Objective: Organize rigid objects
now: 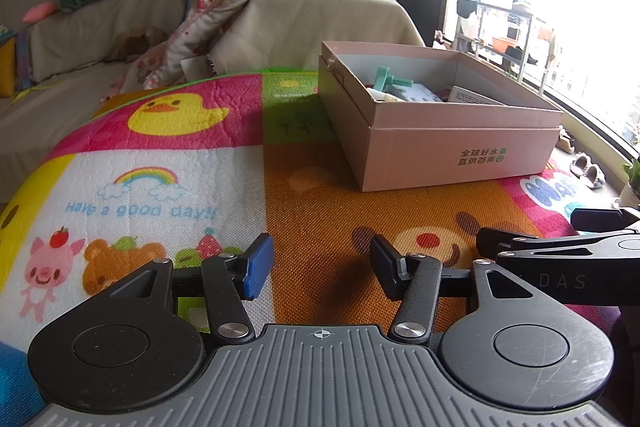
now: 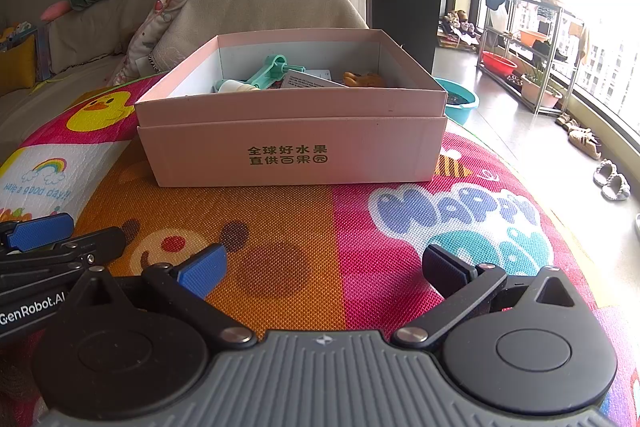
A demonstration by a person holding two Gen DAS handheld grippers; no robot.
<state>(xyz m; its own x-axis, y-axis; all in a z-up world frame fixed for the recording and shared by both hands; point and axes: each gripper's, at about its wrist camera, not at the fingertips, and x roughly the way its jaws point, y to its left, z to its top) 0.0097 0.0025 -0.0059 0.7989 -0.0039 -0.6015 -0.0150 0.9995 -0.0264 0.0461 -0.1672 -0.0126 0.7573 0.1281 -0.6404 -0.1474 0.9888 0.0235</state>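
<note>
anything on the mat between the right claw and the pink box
Nothing visible stands in the way. The right claw is open and empty, and the stretch of play mat up to the pink box is bare. The left claw sits off to the side, not in the path. The box's near wall would have to be cleared from above.

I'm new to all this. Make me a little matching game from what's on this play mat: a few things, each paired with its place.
Things:
1. pink box
2. teal plastic toy
3. yellow duck picture
4. left tongs

Places:
a. inside the box
b. printed on the mat, left of the box
c. open, low over the orange patch
d. sitting on the mat

Pairs: 1-d, 2-a, 3-b, 4-c
</note>
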